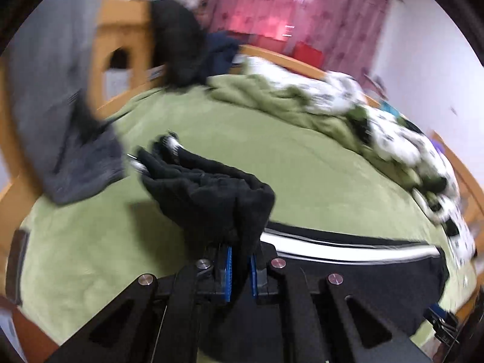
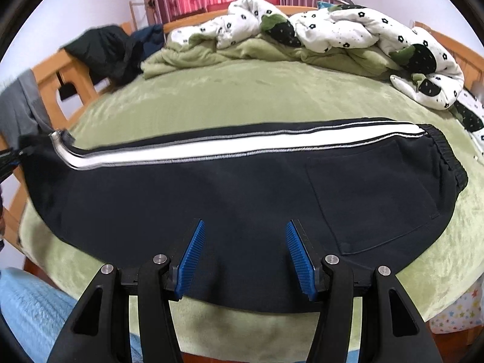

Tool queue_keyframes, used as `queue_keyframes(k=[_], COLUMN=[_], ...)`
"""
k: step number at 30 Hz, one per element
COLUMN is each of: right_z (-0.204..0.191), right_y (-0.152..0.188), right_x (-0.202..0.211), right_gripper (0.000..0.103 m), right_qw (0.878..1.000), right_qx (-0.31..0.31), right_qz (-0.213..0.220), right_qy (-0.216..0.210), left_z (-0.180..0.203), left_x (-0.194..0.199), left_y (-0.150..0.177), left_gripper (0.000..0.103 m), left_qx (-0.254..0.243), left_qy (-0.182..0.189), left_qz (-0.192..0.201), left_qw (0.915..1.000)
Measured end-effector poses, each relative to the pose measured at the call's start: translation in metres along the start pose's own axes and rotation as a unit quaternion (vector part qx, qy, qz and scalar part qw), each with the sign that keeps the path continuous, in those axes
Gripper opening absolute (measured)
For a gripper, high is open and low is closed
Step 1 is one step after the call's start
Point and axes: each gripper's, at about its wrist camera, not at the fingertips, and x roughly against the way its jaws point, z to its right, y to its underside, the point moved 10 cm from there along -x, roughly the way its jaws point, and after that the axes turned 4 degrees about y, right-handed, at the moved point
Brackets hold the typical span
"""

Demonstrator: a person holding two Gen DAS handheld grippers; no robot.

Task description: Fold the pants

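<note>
A leg end of the black track pants (image 2: pixel 230 187) is pinched and lifted by the left gripper (image 1: pixel 240 267). The pants are spread across the green bed (image 2: pixel 242 96). The right gripper (image 2: pixel 245 254) is held over them, jaws spread, empty.

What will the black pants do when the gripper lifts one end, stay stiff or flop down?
Probably flop: the pants already bunch and droop in soft folds where the left gripper pinches the leg end. The fabric looks thick and fuzzy, so it likely won't slip from the ribbed pads. The rest would probably drag across the green blanket.
</note>
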Motion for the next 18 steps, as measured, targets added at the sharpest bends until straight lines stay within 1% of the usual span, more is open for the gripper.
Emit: queue_keyframes(k=[1, 2, 3, 4, 6, 7, 8, 10, 11, 12, 13, 14, 15, 16, 17, 18], right_z=[0.008, 0.015, 0.022, 0.033, 0.049, 0.058, 0.067, 0.082, 0.088, 0.092, 0.095, 0.095, 0.095, 0.092, 0.089, 0.084], right_y=[0.001, 0.002, 0.005, 0.009, 0.015, 0.019, 0.021, 0.026, 0.027, 0.028, 0.028, 0.029, 0.03, 0.03, 0.031, 0.031], right_x=[0.004, 0.008, 0.011, 0.016, 0.022, 0.025, 0.027, 0.029, 0.028, 0.027, 0.024, 0.022, 0.019, 0.016, 0.014, 0.012], right_gripper=[0.056, 0.056, 0.056, 0.056, 0.056, 0.056, 0.056, 0.056, 0.056, 0.056, 0.056, 0.056, 0.056, 0.056, 0.056, 0.056], right_qw=[1.0, 1.0, 1.0, 0.999, 0.999, 0.999, 0.998, 0.996, 0.995, 0.995, 0.994, 0.994, 0.993, 0.993, 0.994, 0.994], right_qx=[0.003, 0.007, 0.009, 0.004, -0.015, -0.032, -0.05, -0.08, -0.092, -0.101, -0.108, -0.111, -0.113, -0.113, -0.11, -0.106], right_qz=[0.008, 0.013, 0.018, 0.024, 0.025, 0.024, 0.024, 0.024, 0.023, 0.023, 0.02, 0.018, 0.015, 0.012, 0.01, 0.009], right_qy=[0.007, 0.015, 0.021, 0.026, 0.023, 0.017, 0.011, 0.005, 0.004, 0.002, -0.001, -0.003, -0.007, -0.013, -0.017, -0.022], left_z=[0.031, 0.049, 0.078, 0.107, 0.148, 0.167, 0.186, 0.207, 0.22, 0.227, 0.228, 0.229, 0.229, 0.228, 0.227, 0.222], left_x=[-0.004, -0.008, -0.016, -0.026, -0.044, -0.055, -0.07, -0.091, -0.103, -0.108, -0.111, -0.109, -0.102, -0.096, -0.092, -0.082], left_y=[0.003, 0.006, 0.015, 0.028, 0.055, 0.073, 0.101, 0.14, 0.17, 0.191, 0.201, 0.209, 0.21, 0.21, 0.209, 0.208], left_gripper=[0.009, 0.009, 0.009, 0.009, 0.009, 0.009, 0.009, 0.009, 0.009, 0.008, 0.008, 0.009, 0.009, 0.014, 0.02, 0.023], left_qx=[-0.014, -0.021, -0.03, -0.039, -0.053, -0.056, -0.051, -0.038, -0.033, -0.037, -0.044, -0.058, -0.078, -0.083, -0.081, -0.072], left_qy=[0.019, 0.03, 0.047, 0.063, 0.087, 0.101, 0.119, 0.143, 0.159, 0.155, 0.14, 0.125, 0.121, 0.127, 0.138, 0.158], left_qz=[-0.002, -0.004, -0.01, -0.018, -0.031, -0.04, -0.06, -0.1, -0.13, -0.148, -0.151, -0.139, -0.123, -0.127, -0.136, -0.152], left_qw=[0.9997, 0.9993, 0.9984, 0.9971, 0.9943, 0.9925, 0.9897, 0.9839, 0.9782, 0.9761, 0.9776, 0.9807, 0.9819, 0.9803, 0.9776, 0.9731])
